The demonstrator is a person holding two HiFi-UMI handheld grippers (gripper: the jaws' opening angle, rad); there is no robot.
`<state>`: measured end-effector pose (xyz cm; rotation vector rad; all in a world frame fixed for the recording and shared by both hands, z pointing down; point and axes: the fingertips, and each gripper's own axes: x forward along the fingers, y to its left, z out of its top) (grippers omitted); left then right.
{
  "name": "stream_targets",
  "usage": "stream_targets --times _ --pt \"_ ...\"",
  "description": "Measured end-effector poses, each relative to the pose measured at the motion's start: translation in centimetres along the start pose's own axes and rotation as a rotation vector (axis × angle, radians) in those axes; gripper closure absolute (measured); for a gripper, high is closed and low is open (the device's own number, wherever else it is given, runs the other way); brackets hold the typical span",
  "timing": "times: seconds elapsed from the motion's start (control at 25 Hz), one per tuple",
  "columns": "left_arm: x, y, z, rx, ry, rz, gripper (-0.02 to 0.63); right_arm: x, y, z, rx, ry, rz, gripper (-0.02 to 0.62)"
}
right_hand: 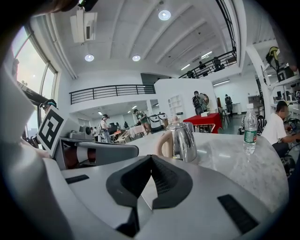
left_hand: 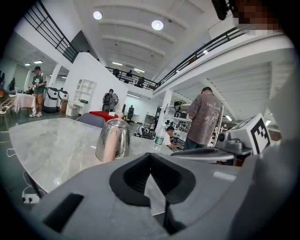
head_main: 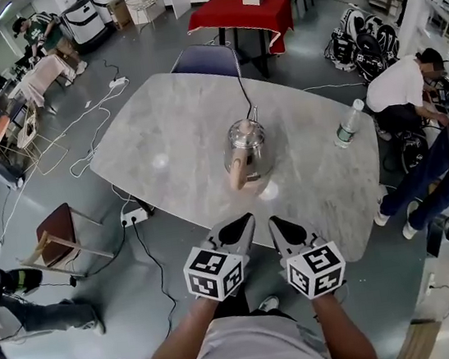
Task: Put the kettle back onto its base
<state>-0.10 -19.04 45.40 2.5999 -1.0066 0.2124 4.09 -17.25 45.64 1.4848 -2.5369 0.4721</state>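
Steel kettle (head_main: 247, 148) upright near the middle of the marble counter (head_main: 168, 133), handle (head_main: 238, 173) turned to 6 o'clock, cord (head_main: 242, 89) leaving at 12 o'clock. Left hand-held gripper (head_main: 242, 225) and right hand-held gripper (head_main: 280, 225) side by side at 6 o'clock of the kettle, apart from it, jaws of both together, nothing between. Water bottle (head_main: 350, 122) at 3 o'clock of the kettle, near the counter edge.
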Motion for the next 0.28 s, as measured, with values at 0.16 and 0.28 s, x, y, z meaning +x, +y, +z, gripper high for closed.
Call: stream_targets --times 0.16,0.28 --pt "0.3 -0.24 -0.1 0.0 0.002 0.0 0.598 -0.19 -0.4 -0.13 0.004 0.001 -0.001 0.592" --pt "0.4 -0.25 -0.43 -0.001 0.006 -0.002 0.598 -0.18 -0.53 -0.31 0.004 0.001 -0.003 0.592"
